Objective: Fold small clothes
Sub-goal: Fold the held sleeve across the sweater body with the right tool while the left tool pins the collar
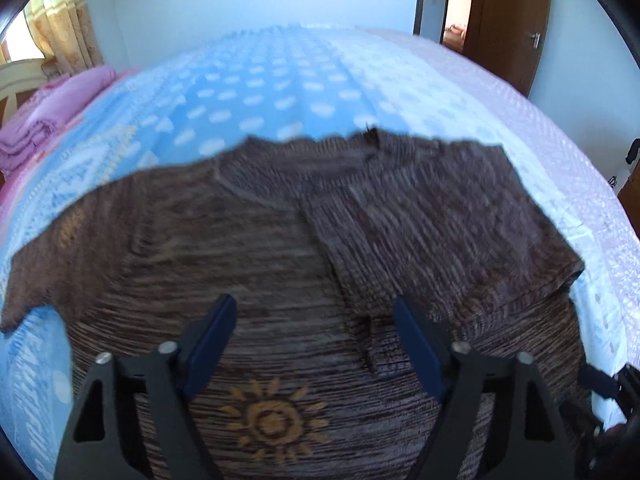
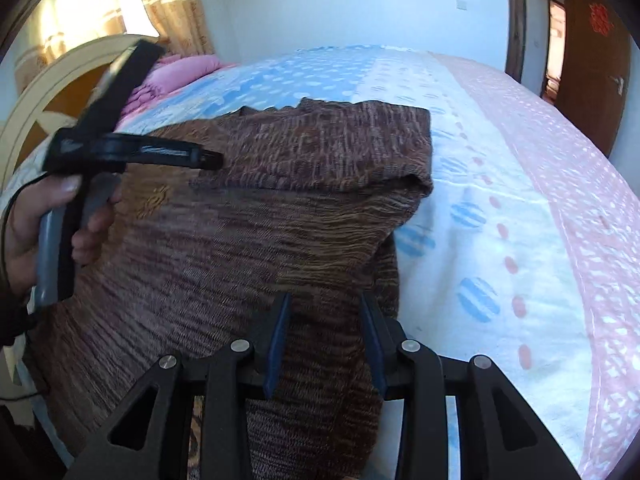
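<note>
- The brown knitted sweater (image 1: pixel 256 248) lies flat on the patterned bedspread (image 1: pixel 260 88), front up, with an orange sun motif (image 1: pixel 274 424) near the lower hem side. In the left wrist view one sleeve (image 1: pixel 420 216) is already laid across the chest, while the other sleeve (image 1: pixel 36 280) reaches out flat toward the left edge.
- In the right wrist view the folded sleeve (image 2: pixel 320 152) forms a thick rolled edge over the body (image 2: pixel 224 264), and the garment's side edge runs down just beside the bare white part of the bedspread.
- My reading: the first sleeve fold is made and the step in hand is the second one, or a fold of the side panel.
- The left gripper (image 1: pixel 312 320) hovers over the chest, its jaws standing fairly wide with nothing between them; the knit lies below, and I cannot tell whether the tips touch it.
- The right gripper (image 2: pixel 326 316) sits over the garment's right side strip, jaws at a narrow gap. Knit shows between the blue pads (image 2: pixel 278 340), but whether they pinch it I cannot tell.
- A hand (image 2: pixel 36 220) holds the left tool's grey handle (image 2: pixel 50 256) at the left of the right wrist view.
- The next move probably calls for a clean pinch on the free sleeve or side edge, then a carry across the chest without dragging the folded sleeve loose.
- A pink quilt (image 1: pixel 48 112) lies at the head of the bed, well apart.
</note>
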